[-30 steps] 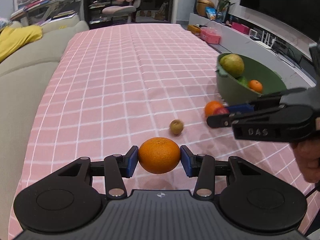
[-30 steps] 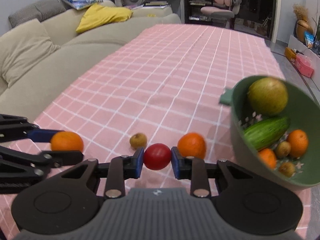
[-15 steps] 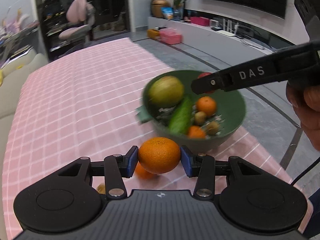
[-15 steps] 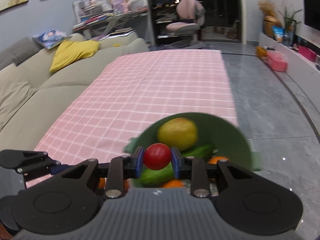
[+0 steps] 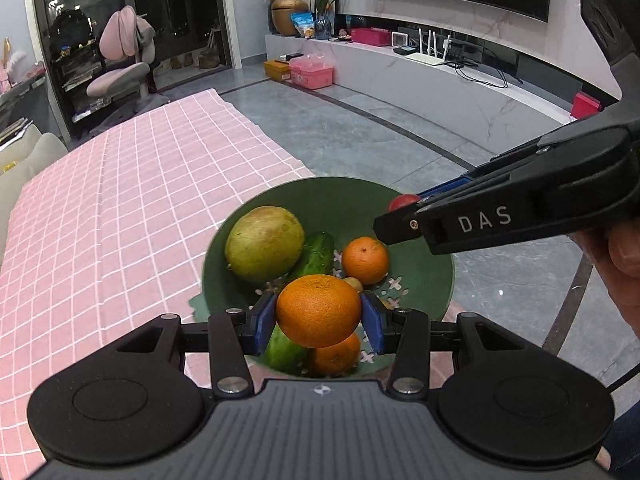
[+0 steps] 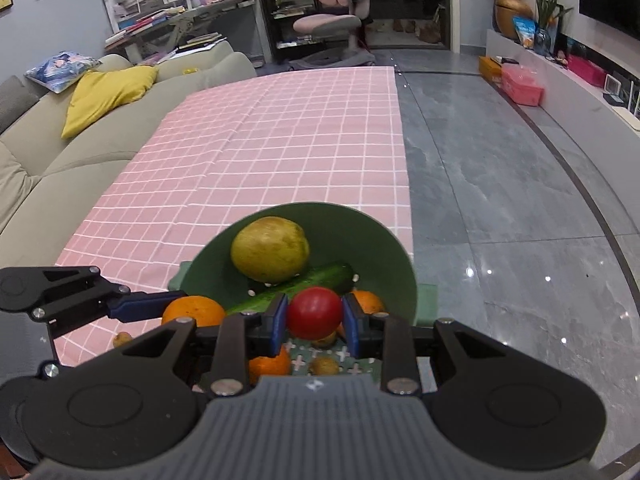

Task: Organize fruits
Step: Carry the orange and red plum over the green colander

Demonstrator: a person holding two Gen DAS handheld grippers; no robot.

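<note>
The left gripper (image 5: 319,316) is clamped on an orange (image 5: 319,310), blue pads pressed against both its sides, held above the near edge of the green bowl (image 5: 332,200). From the right wrist view this same orange (image 6: 194,310) sits at 9 o'clock of the right gripper (image 6: 315,322), whose jaws squeeze a red tomato (image 6: 315,313) over the bowl's (image 6: 384,240) near side.

In the bowl, nearest in the left view, a second orange (image 5: 336,354) lies under the gripped one, beside the end of a cucumber (image 5: 316,256) that runs up toward 12 o'clock. A third orange (image 5: 365,260) rests at 1 o'clock, and a big yellow-green fruit (image 5: 264,244) lies at 11 o'clock, touching the cucumber. A small brown fruit (image 6: 325,365) lies on the bowl's floor, seen just under the tomato in the right view; another (image 6: 122,338) lies outside the bowl on the cloth at 8 o'clock.

The bowl stands at the near right corner of the pink checked cloth (image 6: 260,152). Beyond, at 10 o'clock, is a sofa (image 6: 36,160) with a yellow cushion (image 6: 104,96); at 12 o'clock a pink chair (image 6: 336,8).
</note>
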